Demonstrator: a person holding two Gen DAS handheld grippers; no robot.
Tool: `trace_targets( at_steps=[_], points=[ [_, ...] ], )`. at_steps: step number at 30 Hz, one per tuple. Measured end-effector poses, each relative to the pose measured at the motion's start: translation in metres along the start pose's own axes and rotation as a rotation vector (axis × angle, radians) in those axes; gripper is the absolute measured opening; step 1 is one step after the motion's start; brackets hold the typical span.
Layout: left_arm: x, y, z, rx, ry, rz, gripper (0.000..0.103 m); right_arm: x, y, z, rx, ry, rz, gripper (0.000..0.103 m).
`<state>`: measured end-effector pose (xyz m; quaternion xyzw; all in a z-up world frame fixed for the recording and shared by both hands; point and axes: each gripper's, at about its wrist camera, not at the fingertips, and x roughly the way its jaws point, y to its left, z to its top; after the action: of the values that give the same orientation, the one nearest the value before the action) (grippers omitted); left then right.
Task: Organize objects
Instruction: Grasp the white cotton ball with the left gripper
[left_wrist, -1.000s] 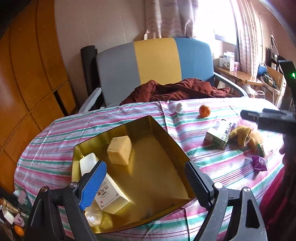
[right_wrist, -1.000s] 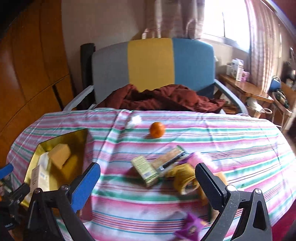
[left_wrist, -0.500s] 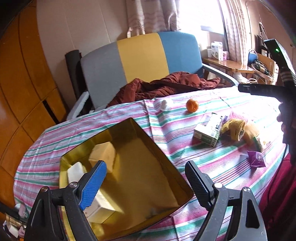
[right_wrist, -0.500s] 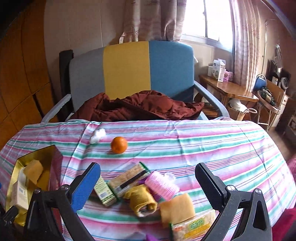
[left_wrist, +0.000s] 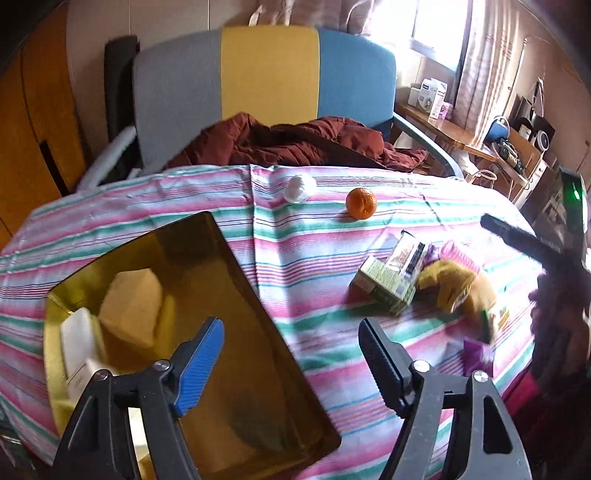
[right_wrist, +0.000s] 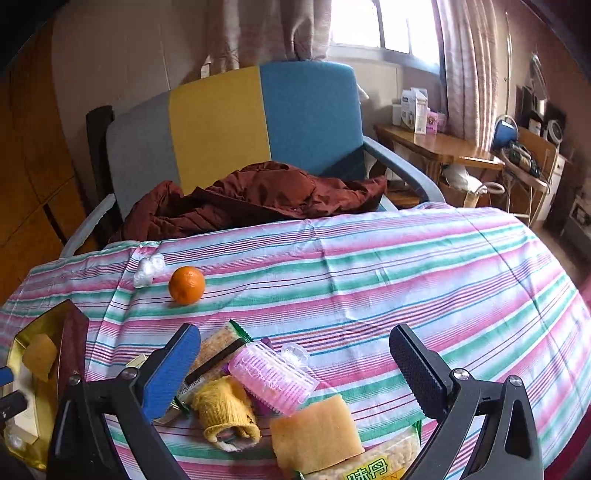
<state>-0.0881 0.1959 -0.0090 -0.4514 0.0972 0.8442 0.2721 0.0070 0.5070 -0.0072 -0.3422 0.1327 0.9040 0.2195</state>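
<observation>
Striped tablecloth: pink, green and white, covering the whole work surface; taken here as the landmark.

Armchair: grey, yellow and blue back panels, behind the far edge of the tablecloth; a dark red quilted jacket lies heaped on its seat.

Gold box: open, shiny inside, on the left part of the tablecloth. It holds a tan sponge block and, against its left wall, a white carton.

Left gripper: over the near right part of the gold box, fingers spread wide, holding nothing.

Right gripper: above the near middle of the tablecloth, over the loose pile, fingers spread wide, holding nothing.

Loose pile, near edge of the tablecloth, items touching or overlapping:
- snack packet with green label, at the very near edge
- tan sponge, resting on the snack packet
- pink hair roller, lying on its side
- yellow knitted item, left of the tan sponge
- green box, with a flat cracker packet leaning on it
- purple wrapper, slightly apart, blurred

Orange: alone, toward the far left of the tablecloth.

Crumpled white plastic: just left of the orange, near the far edge.
</observation>
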Motion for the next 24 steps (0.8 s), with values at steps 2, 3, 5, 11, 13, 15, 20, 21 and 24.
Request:
trace_targets(
  at_steps=[2,3,5,11,13,15,20,21,24],
  points=[
    [0.01,0.0,0.013,-0.005,0.006,-0.007,0.075,-0.002,-0.002,0.0,0.011,-0.003,0.006,0.103],
    [0.016,-0.001,0.021,0.002,0.007,-0.001,0.074,-0.002,-0.002,0.0,0.015,-0.004,0.011,0.103],
    [0.027,-0.003,0.037,0.011,0.011,0.014,0.069,-0.002,-0.003,0.0,0.02,-0.003,0.02,0.103],
    [0.071,-0.004,0.09,0.006,0.019,-0.014,0.067,-0.001,0.0,-0.002,0.024,0.013,0.047,0.103],
    [0.092,-0.004,0.108,-0.005,0.037,-0.016,0.067,0.0,0.002,-0.002,0.017,0.023,0.053,0.103],
    [0.11,-0.006,0.122,-0.01,0.05,-0.019,0.067,0.002,0.004,-0.003,0.01,0.032,0.059,0.103],
    [0.156,-0.015,0.15,0.015,0.078,-0.009,0.067,0.005,0.006,-0.004,0.006,0.051,0.067,0.103],
    [0.164,-0.016,0.154,0.019,0.087,-0.008,0.067,0.006,0.005,-0.004,0.007,0.055,0.068,0.103],
    [0.189,-0.017,0.162,0.025,0.116,-0.006,0.067,0.009,0.006,-0.005,0.008,0.066,0.066,0.103]
  ],
)
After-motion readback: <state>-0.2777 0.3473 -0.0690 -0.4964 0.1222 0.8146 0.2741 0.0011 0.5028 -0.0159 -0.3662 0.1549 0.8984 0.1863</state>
